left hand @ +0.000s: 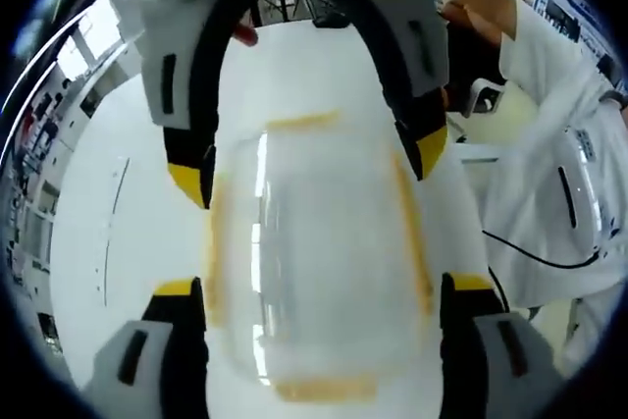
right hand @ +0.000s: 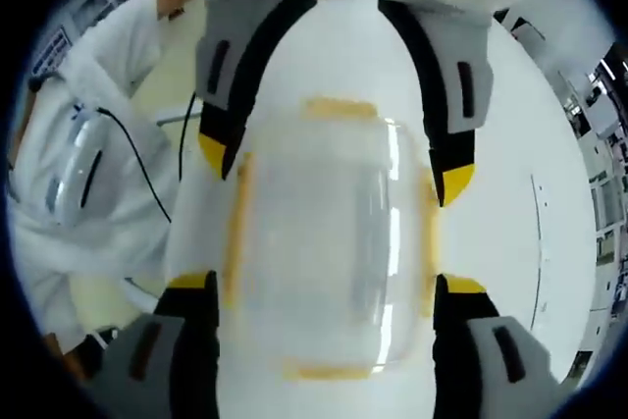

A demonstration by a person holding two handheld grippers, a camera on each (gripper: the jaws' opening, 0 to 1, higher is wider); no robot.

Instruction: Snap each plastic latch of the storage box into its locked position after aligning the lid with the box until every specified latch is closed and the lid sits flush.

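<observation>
Clear storage box [left hand: 319, 262] w/ yellow latches sits on white desk [left hand: 128, 242] btwn both hand-held grippers, left [left hand: 319, 291] & right [right hand: 324, 287] jaws wide apart, facing across it, holding nothing.

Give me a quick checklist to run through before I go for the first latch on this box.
1. Lid on the storage box, yellow edges squared up: looks ok, flushness cannot tell.
2. Latches locked: cannot tell, too blurred.
3. Left gripper open, one jaw on each side of the box: ok.
4. Right gripper open, straddling from the opposite end: ok.
5. White table around the box free of clutter: ok.
</observation>
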